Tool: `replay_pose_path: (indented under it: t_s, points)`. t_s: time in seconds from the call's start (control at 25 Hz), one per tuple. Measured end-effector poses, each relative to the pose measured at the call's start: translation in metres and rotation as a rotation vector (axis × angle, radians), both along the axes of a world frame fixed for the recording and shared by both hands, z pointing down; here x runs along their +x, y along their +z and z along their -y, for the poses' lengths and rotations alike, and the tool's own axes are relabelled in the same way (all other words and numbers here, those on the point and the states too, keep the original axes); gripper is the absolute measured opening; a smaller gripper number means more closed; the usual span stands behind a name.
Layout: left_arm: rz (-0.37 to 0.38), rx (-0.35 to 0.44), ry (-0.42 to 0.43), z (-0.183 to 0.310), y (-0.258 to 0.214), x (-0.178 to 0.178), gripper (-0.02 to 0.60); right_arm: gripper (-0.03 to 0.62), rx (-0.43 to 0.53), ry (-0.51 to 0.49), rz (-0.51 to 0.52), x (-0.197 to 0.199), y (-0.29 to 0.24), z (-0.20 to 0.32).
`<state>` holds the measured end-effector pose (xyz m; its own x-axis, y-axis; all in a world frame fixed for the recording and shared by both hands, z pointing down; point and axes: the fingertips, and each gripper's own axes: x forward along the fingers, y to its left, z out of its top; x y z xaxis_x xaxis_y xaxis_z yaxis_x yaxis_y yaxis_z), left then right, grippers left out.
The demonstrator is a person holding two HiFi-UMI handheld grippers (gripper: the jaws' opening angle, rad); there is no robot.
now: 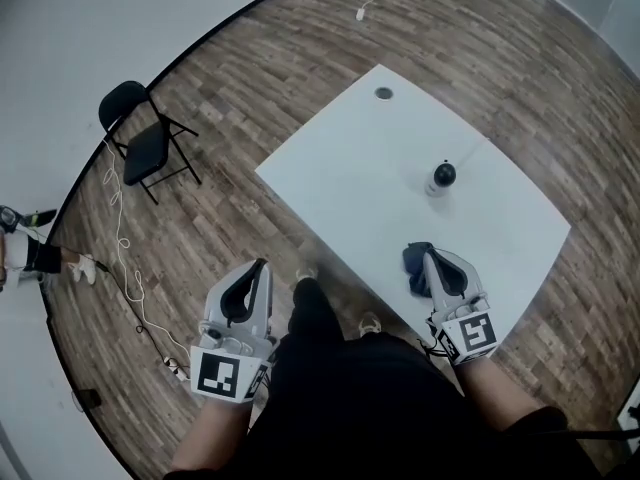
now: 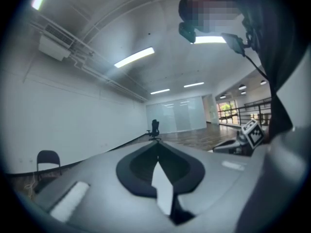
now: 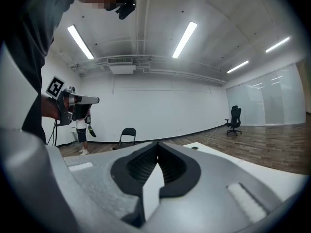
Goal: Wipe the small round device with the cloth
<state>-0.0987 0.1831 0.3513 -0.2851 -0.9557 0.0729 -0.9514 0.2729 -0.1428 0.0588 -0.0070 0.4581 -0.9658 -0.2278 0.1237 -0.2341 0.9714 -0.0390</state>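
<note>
The small round device [image 1: 442, 178], black on a white base, stands upright on the white table [image 1: 340, 168]. A dark blue cloth [image 1: 417, 264] lies crumpled near the table's front edge. My right gripper [image 1: 429, 257] hovers right beside the cloth, its jaws shut with nothing between them; the right gripper view [image 3: 157, 144] shows only closed pads. My left gripper [image 1: 262, 265] hangs over the floor, left of the table, also shut and holding nothing [image 2: 156, 144]. The device is well beyond both grippers.
A black folding chair [image 1: 148, 146] stands on the wood floor to the left, with a white cable [image 1: 125, 258] trailing past it. A person's legs [image 1: 30, 253] show at the far left edge. A round grommet hole [image 1: 384, 93] sits near the table's far corner.
</note>
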Motion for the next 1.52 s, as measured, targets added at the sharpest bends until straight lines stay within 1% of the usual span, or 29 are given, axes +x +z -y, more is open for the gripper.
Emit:
replay_pose_path:
  t_s: [0.04,0.12,0.24,0.28,0.36,0.44,0.52,0.64,0.76,0.84,0.96,1.04,1.12,1.24,1.32,1.4,1.44,1.52]
  points:
    - [-0.001,0.001,0.041,0.011,-0.002,0.001,0.003,0.002,0.004,0.027,-0.002,0.001,-0.001,0.003]
    - [-0.040,0.005,0.121,0.034,-0.002,0.002,0.003,0.002,0.004,0.094,-0.002,0.007,-0.004,0.009]
    - [-0.066,0.014,0.219,0.064,0.002,-0.013,0.003,0.002,0.023,0.206,-0.020,0.017,-0.003,0.021]
    - [-0.062,0.018,0.252,0.072,0.003,-0.019,0.003,0.002,0.023,0.253,-0.034,0.022,0.001,0.025]
    - [-0.024,0.014,0.332,0.087,0.008,-0.030,0.003,0.002,0.001,0.349,-0.064,0.033,0.012,0.030]
    - [-0.020,0.004,0.410,0.107,0.013,-0.038,0.003,0.002,-0.027,0.417,-0.077,0.037,0.018,0.030]
    - [-0.034,0.004,0.494,0.124,0.017,-0.043,0.003,0.002,-0.047,0.459,-0.091,0.033,0.022,0.025]
    - [-0.119,0.011,0.611,0.147,0.018,-0.042,0.003,0.002,-0.077,0.519,-0.123,0.022,0.028,0.020]
    - [-0.177,0.006,0.665,0.167,0.018,-0.051,0.003,0.002,-0.080,0.545,-0.127,0.003,0.025,0.023]
    - [-0.178,0.012,0.696,0.177,0.020,-0.062,0.003,0.002,-0.074,0.570,-0.143,-0.010,0.019,0.026]
    - [-0.150,0.018,0.765,0.183,0.032,-0.082,0.003,0.002,-0.060,0.575,-0.149,-0.029,0.019,0.020]
    - [-0.187,0.012,0.803,0.188,0.038,-0.087,0.003,0.002,-0.060,0.589,-0.166,-0.039,0.019,0.013]
    - [-0.214,-0.008,0.858,0.195,0.047,-0.088,0.003,0.002,-0.075,0.621,-0.200,-0.045,0.020,0.006]
    - [-0.224,-0.019,0.958,0.210,0.055,-0.084,0.003,0.002,-0.053,0.623,-0.206,-0.056,0.023,-0.011]
    - [-0.263,-0.018,1.012,0.222,0.054,-0.075,0.003,0.002,-0.039,0.651,-0.219,-0.055,0.021,-0.021]
    - [-0.312,-0.029,1.066,0.232,0.052,-0.060,0.003,0.002,-0.028,0.715,-0.237,-0.045,0.022,-0.031]
    - [-0.319,-0.038,1.094,0.237,0.053,-0.054,0.003,0.002,-0.039,0.763,-0.239,-0.038,0.024,-0.036]
    - [-0.317,-0.046,1.140,0.246,0.054,-0.041,0.003,0.002,-0.095,0.869,-0.229,-0.021,0.029,-0.048]
